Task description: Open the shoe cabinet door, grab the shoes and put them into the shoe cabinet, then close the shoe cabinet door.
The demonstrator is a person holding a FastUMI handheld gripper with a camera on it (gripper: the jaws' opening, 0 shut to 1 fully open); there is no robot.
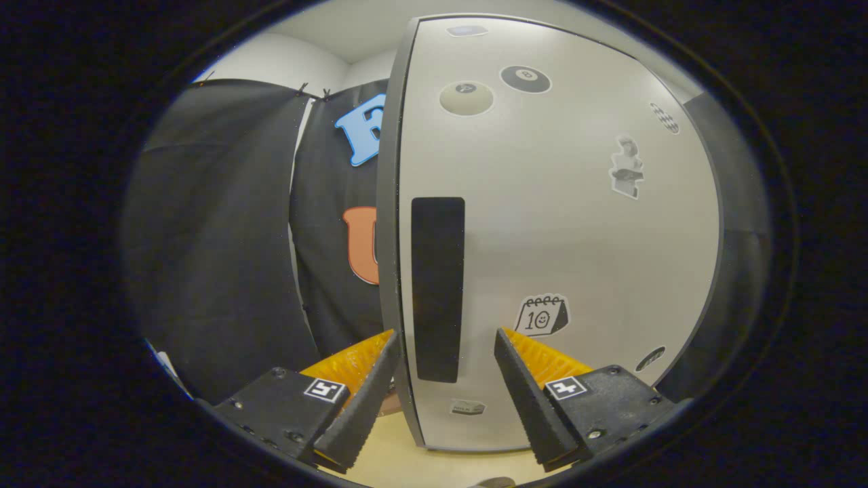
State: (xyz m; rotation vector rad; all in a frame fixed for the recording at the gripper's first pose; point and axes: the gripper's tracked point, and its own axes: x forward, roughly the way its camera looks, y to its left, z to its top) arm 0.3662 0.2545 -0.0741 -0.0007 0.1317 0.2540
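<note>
Gripper view: gripper (pixel 444 369) fingers spread wide apart, nothing clamped between them. Shoe cabinet door (pixel 556 224) fills the space just ahead, pale grey, standing upright, its dark edge (pixel 388 224) running vertically in line with the left finger. Tall black handle strip (pixel 438 288) on the door near that edge, its lower end sitting between the two fingers. Whether either finger touches the door cannot be told. Stickers scattered on the door face: two billiard balls (pixel 495 89) up top, a calendar sticker (pixel 541 315) just above the right finger, a small figure (pixel 627 166) further right. Black booth cloth (pixel 224 237) beyond the door's edge. Light wood floor (pixel 393 447) below the door.
</note>
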